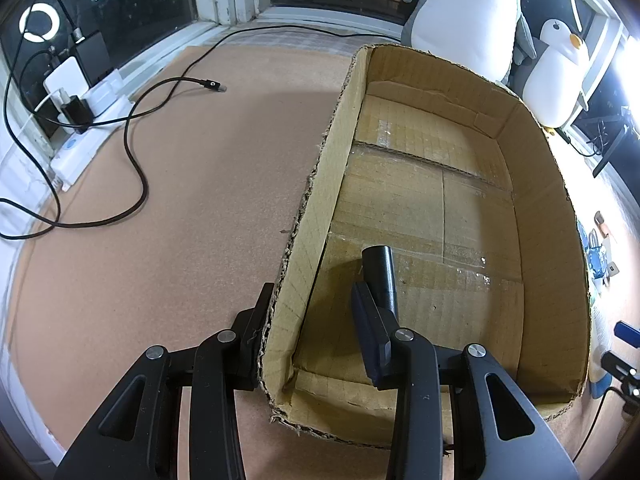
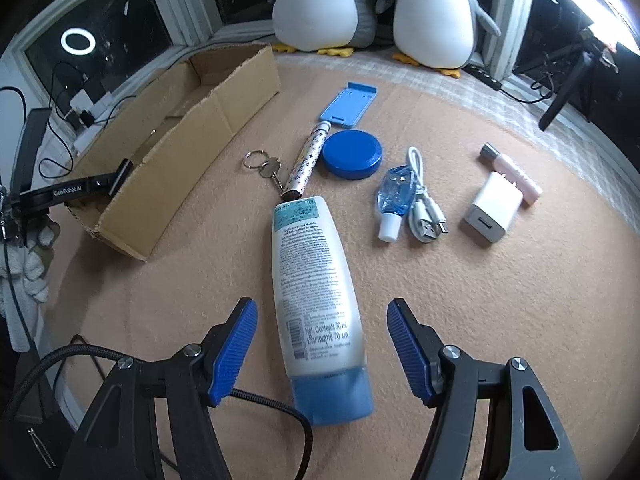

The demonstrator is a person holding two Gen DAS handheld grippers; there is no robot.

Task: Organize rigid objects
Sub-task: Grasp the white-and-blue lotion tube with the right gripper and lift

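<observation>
A cardboard box (image 1: pixel 544 216) stands open on the mat; it also shows in the right wrist view (image 2: pixel 192 148). My left gripper (image 1: pixel 312 308) is open, its fingers straddling the box's left wall. A black cylinder (image 1: pixel 382 274) lies on the box floor by the inner finger. My right gripper (image 2: pixel 322 344) is open, its blue pads either side of a white lotion tube (image 2: pixel 316 292) with a blue cap, lying flat. Beyond lie a patterned pen (image 2: pixel 306 162), keys (image 2: pixel 264 166), a blue lid (image 2: pixel 352 154), a blue phone stand (image 2: pixel 348 106), a small sanitizer bottle (image 2: pixel 394 196), a white USB cable (image 2: pixel 424 200), a white charger (image 2: pixel 494 208) and a pink device (image 2: pixel 514 174).
Two plush penguins (image 2: pixel 432 12) sit at the back by the window. A black cable (image 1: pixel 136 152) and a power strip with chargers (image 1: pixel 92 112) lie left of the box. The left gripper's arm (image 2: pixel 72 192) reaches over the box's near end in the right wrist view.
</observation>
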